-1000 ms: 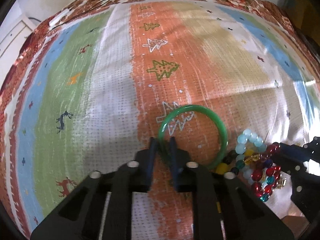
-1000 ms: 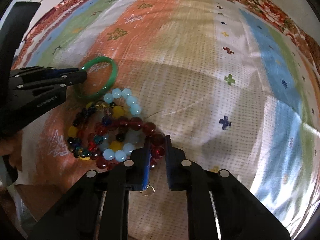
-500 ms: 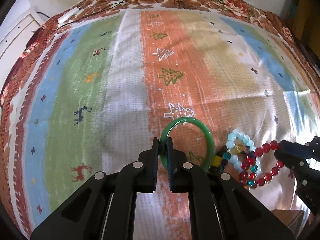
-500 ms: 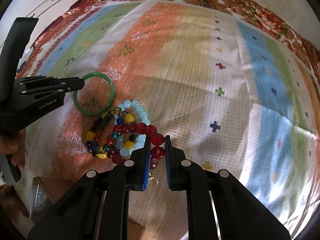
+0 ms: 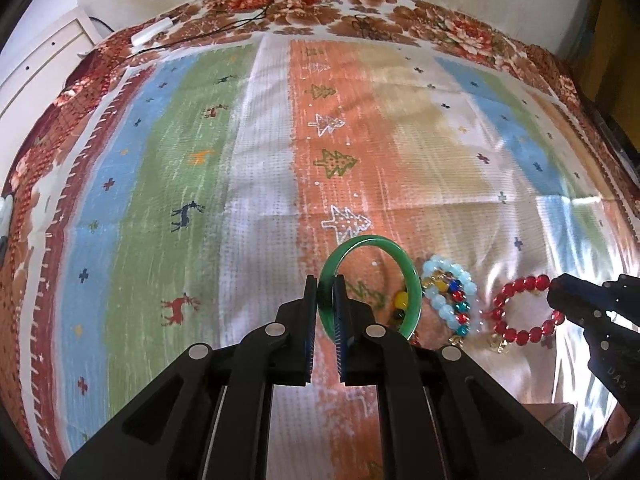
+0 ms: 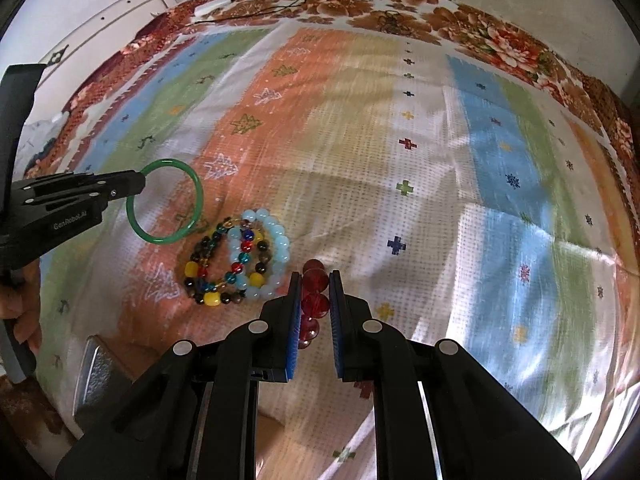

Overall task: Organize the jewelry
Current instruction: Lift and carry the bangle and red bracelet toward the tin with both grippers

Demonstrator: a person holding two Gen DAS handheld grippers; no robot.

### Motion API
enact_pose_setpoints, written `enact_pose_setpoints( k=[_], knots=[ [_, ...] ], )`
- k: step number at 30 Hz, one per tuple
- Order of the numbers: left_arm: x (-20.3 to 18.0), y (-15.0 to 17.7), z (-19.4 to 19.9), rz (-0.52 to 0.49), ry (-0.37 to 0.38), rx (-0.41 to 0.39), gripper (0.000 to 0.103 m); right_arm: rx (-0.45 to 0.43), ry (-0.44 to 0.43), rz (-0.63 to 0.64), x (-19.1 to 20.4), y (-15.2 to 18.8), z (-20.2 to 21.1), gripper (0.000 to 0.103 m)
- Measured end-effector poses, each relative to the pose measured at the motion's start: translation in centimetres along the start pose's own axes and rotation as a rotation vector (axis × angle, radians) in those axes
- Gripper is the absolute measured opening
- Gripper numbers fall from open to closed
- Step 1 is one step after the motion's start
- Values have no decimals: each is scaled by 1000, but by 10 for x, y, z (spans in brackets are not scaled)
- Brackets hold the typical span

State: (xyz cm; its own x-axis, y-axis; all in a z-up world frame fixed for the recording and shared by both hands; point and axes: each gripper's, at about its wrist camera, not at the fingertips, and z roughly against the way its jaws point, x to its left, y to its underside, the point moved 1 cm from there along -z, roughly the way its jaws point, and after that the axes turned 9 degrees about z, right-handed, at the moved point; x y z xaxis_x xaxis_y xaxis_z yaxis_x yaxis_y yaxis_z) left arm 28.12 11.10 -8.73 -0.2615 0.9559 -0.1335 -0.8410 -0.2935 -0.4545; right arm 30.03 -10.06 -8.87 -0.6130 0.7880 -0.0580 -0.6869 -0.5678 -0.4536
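Observation:
My left gripper is shut on the rim of a green bangle, which hangs lifted off the striped cloth; from the right wrist view the same gripper and the green bangle show at the left. The right gripper is shut on a red bead bracelet, held edge-on between its pads. From the left wrist view the red bead bracelet dangles from that right gripper. A pile of pale blue and multicoloured bead bracelets lies on the cloth between both grippers.
The cloth covers a bed with a floral border. Thin cables and a white plug lie at its far edge. A cardboard box edge with a metal piece sits at the near left. A hand holds the left tool.
Both grippers have risen, lifting the green bangle and the red bracelet off the cloth. The red bracelet has come away from the bead pile, which stays down.

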Motion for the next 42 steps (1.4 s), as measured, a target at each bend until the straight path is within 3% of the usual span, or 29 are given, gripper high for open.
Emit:
enact_pose_setpoints(
  k=[42],
  knots=[
    [-29,50,103,-19,128,-122,8,-182,-43,40,35,22,102,14]
  ],
)
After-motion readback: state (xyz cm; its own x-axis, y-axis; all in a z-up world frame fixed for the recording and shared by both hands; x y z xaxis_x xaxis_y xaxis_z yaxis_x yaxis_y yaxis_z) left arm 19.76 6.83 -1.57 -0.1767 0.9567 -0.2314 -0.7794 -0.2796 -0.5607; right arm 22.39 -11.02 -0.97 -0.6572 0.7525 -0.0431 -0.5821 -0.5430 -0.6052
